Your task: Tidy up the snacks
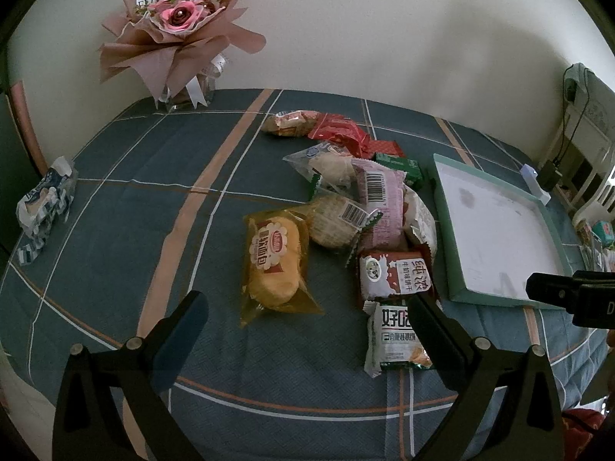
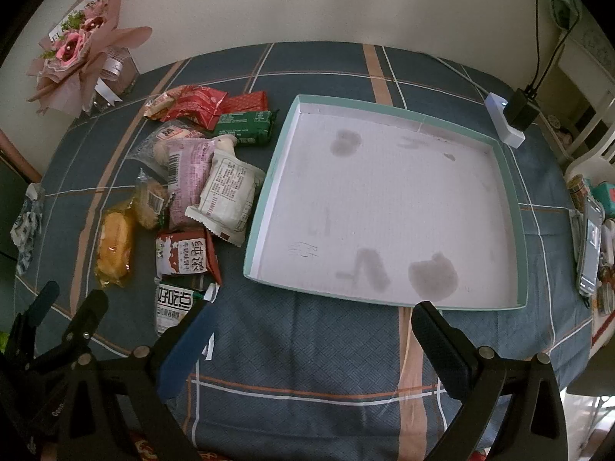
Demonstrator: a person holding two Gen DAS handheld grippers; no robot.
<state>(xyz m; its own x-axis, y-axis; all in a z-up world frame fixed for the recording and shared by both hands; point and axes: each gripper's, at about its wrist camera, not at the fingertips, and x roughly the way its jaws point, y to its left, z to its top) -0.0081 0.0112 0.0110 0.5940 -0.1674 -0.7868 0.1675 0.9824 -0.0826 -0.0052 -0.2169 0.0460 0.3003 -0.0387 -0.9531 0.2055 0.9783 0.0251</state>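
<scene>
Your left claw hangs released above the blue plaid cloth on the counter, its jaws spread wide with nothing between them; the yellow bread packet lies just beyond it. Your right claw is likewise released and holds nothing, poised at the near edge of the teal-rimmed tray, whose white floor is bare. The snack pile sits just left of the tray: red packets and a green packet at the far end, a milk biscuit pack nearer. A bouquet stands at the far left corner.
</scene>
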